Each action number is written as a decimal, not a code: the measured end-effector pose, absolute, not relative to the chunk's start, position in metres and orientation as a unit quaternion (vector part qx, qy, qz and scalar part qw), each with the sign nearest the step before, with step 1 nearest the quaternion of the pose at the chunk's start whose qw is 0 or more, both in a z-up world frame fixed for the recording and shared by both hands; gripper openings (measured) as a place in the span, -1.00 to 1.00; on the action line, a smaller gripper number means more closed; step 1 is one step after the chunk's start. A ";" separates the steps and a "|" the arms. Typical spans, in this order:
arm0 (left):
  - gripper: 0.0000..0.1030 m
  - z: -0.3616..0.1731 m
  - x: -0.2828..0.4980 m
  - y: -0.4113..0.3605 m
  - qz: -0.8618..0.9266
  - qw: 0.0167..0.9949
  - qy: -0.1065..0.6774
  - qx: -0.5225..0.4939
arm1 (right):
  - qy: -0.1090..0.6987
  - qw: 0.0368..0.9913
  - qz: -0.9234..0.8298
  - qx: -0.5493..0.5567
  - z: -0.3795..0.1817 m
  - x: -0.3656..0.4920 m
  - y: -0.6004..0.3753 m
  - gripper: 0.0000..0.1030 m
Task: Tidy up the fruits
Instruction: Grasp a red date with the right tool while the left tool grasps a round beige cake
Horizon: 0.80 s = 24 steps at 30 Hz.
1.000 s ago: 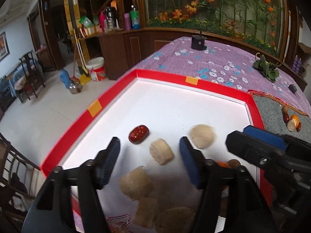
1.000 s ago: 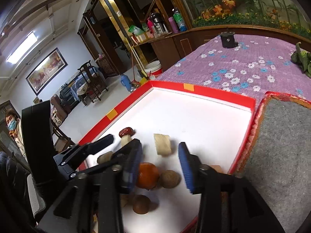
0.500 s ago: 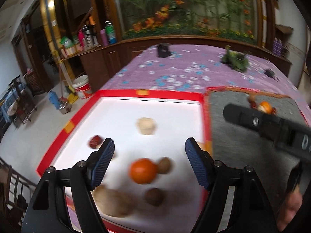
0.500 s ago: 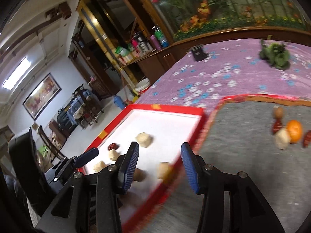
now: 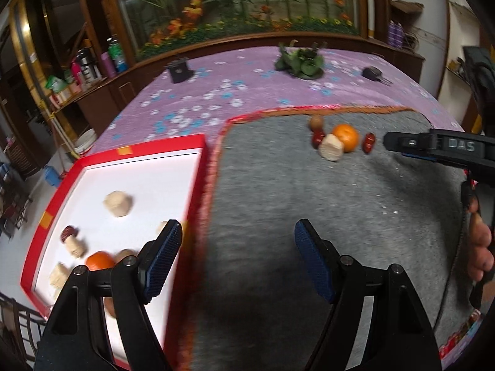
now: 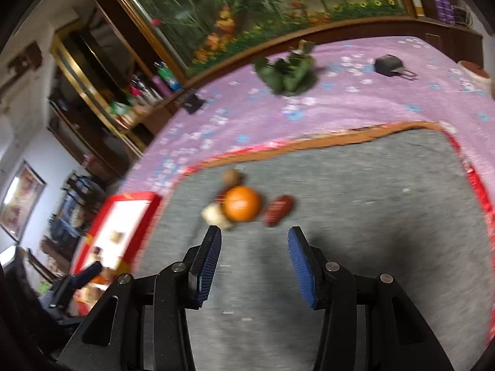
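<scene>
Home living room, floral purple tablecloth [image 5: 216, 99], wooden cabinets, bottle-laden shelf [image 5: 77, 74], framed painting [image 6: 18, 201], chairs

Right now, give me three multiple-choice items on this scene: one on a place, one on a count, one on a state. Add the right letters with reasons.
1. Where does the orange nearest the right gripper lie?
A. on the grey mat
B. inside the red-rimmed tray
C. on the purple flowered cloth

2. How many oranges show in the left wrist view?
A. one
B. two
C. four

3. How do the right gripper's jaws stand?
A. clamped on the orange
B. clamped on a red date
C. apart, with nothing between them

Answers:
1 A: the orange sits on the grey mat, in a small cluster beside a red date.
2 B: one orange lies on the mat, another orange in the red-rimmed tray.
3 C: the right gripper shows only bare mat between its blue pads.
</scene>
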<state>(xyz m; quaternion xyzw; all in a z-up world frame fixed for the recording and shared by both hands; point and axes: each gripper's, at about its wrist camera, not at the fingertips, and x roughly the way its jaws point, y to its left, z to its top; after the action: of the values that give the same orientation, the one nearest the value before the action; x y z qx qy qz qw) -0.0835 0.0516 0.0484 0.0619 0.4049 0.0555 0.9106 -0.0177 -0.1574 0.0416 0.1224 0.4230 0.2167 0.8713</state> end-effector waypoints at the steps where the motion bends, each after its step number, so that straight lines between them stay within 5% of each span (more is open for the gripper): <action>1: 0.46 0.048 -0.082 0.048 0.054 0.910 0.406 0.064 | 0.430 0.871 0.213 0.111 0.039 -0.013 -0.156 -0.10; 8: 0.46 0.053 -0.063 0.035 0.039 0.905 0.418 0.066 | 0.448 0.871 0.197 0.046 0.023 0.010 -0.130 -0.57; 12: 0.46 0.056 -0.049 0.027 0.023 0.903 0.423 0.070 | 0.433 0.879 0.195 0.036 0.021 0.020 -0.127 -0.68; 17: 0.46 0.052 -0.030 0.011 0.002 0.897 0.435 0.077 | 0.425 0.881 0.209 0.009 0.022 0.018 -0.125 -0.68; 24: 0.46 0.044 -0.002 -0.008 -0.001 0.889 0.453 0.063 | 0.453 0.865 0.188 0.108 0.023 0.037 -0.169 -0.68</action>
<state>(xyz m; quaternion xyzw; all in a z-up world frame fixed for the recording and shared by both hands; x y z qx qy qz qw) -0.0019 -0.0079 0.0435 0.0634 0.4527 -0.0007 0.8894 0.0372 -0.1690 0.0229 0.1078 0.4528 0.1876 0.8650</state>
